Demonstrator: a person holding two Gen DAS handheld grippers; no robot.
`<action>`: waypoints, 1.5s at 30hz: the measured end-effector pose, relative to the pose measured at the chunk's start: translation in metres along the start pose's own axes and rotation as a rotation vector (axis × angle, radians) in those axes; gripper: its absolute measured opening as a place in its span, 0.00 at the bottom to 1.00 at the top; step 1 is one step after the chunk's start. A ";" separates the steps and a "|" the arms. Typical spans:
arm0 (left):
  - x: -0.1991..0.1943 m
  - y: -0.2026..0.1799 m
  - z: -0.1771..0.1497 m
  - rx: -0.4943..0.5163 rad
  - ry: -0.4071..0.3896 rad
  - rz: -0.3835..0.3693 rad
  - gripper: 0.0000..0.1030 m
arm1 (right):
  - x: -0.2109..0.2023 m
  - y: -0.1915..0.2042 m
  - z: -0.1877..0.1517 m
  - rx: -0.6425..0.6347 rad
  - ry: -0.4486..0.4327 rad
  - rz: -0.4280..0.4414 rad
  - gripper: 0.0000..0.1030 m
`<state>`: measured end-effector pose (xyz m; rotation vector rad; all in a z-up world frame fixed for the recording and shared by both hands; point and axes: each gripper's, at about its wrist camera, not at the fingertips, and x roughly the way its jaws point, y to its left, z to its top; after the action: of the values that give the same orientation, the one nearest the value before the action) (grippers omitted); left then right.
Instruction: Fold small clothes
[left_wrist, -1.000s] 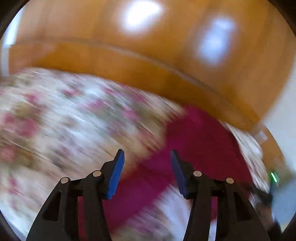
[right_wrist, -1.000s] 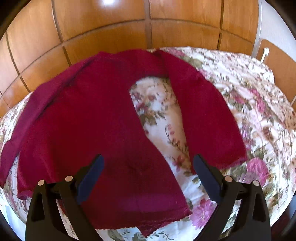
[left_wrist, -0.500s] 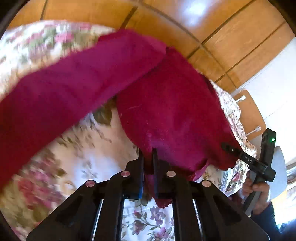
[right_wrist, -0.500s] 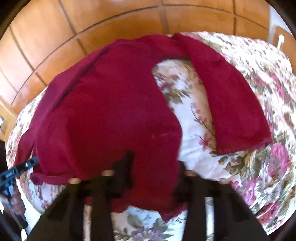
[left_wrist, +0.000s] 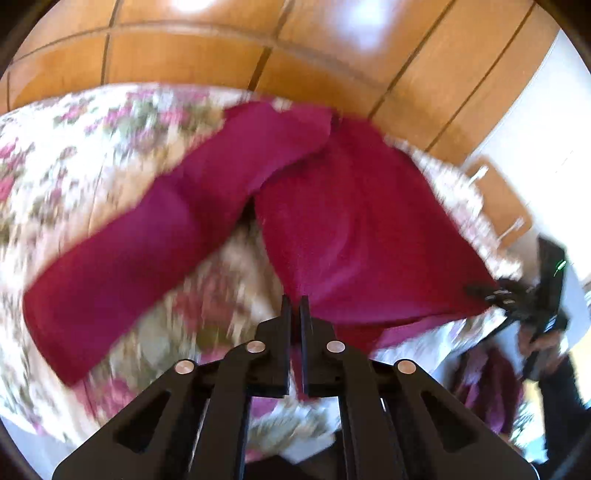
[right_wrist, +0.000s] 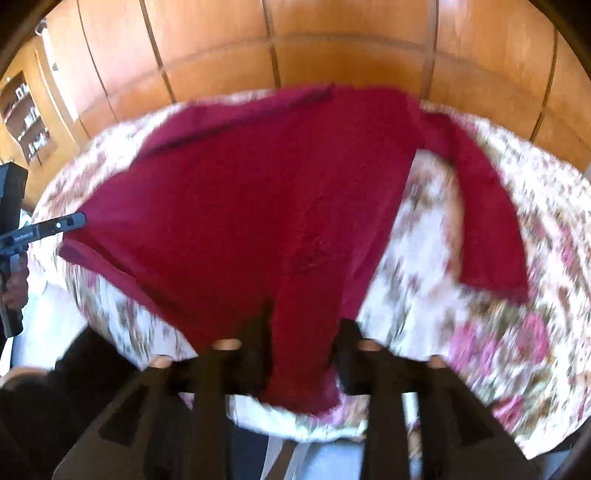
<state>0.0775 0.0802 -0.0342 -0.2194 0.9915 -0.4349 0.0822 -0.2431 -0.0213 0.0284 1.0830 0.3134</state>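
A dark red long-sleeved garment (left_wrist: 354, 229) lies spread on a floral cover (left_wrist: 92, 155). In the left wrist view my left gripper (left_wrist: 294, 306) is shut on the garment's bottom hem, near one corner. One sleeve (left_wrist: 155, 251) runs out to the left. In the right wrist view the garment (right_wrist: 266, 206) fills the middle, and my right gripper (right_wrist: 303, 332) has bunched hem cloth between its fingers; the view is blurred and the jaws stand somewhat apart around the cloth. The other sleeve (right_wrist: 487, 221) lies to the right. The right gripper (left_wrist: 491, 293) also shows in the left wrist view at the garment's far corner.
Wooden panelling (right_wrist: 295, 48) stands behind the cover. A wooden chair back (left_wrist: 506, 199) stands at the right in the left wrist view. The left gripper (right_wrist: 44, 229) and its hand show at the left edge of the right wrist view. A shelf unit (right_wrist: 26, 114) is far left.
Both grippers closed on the garment's bottom hem. Since half a second ago both have pulled the hem back and up, so the cloth is stretched between them.
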 end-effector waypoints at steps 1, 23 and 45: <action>0.002 0.004 -0.006 -0.004 0.010 0.018 0.02 | -0.001 -0.001 -0.002 0.016 -0.006 0.007 0.78; 0.015 0.046 -0.020 0.220 -0.109 0.599 0.56 | 0.078 0.066 0.110 0.045 -0.206 -0.056 0.91; -0.098 0.203 0.143 -0.373 -0.344 0.332 0.03 | 0.145 0.045 0.112 0.058 -0.219 -0.171 0.98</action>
<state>0.2039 0.3035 0.0414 -0.4408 0.7439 0.0953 0.2310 -0.1475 -0.0858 0.0213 0.8704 0.1206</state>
